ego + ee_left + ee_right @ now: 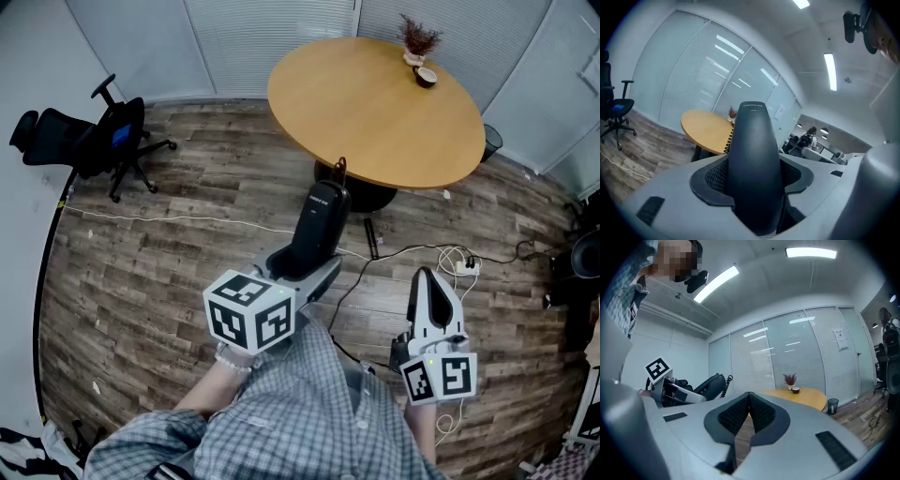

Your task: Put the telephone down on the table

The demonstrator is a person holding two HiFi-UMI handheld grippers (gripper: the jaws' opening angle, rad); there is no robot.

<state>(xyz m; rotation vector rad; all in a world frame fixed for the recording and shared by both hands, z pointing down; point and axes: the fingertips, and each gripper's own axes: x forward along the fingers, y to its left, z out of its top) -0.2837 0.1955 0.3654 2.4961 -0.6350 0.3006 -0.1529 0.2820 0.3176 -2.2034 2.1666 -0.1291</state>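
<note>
We hold the left gripper point(305, 267) out in front of us, pointing forward toward the table point(375, 103) and tipped a little downward. Its jaws stand wide and clamp the sides of the phone point(321, 225). In the left gripper view the phone point(752, 164) fills the gap between the pads and runs out past them. The phone is in the air above the wood floor, near the table's edge but short of it, with its far end toward the table. Our left wrist point(234, 361) shows just under the marker cube, coming out of a plaid sleeve.

Our right gripper point(427, 286) sits lower at our right side, well apart from the left, pointing forward and roughly level. In its own view its jaws point(749, 401) meet with nothing between them.
</note>
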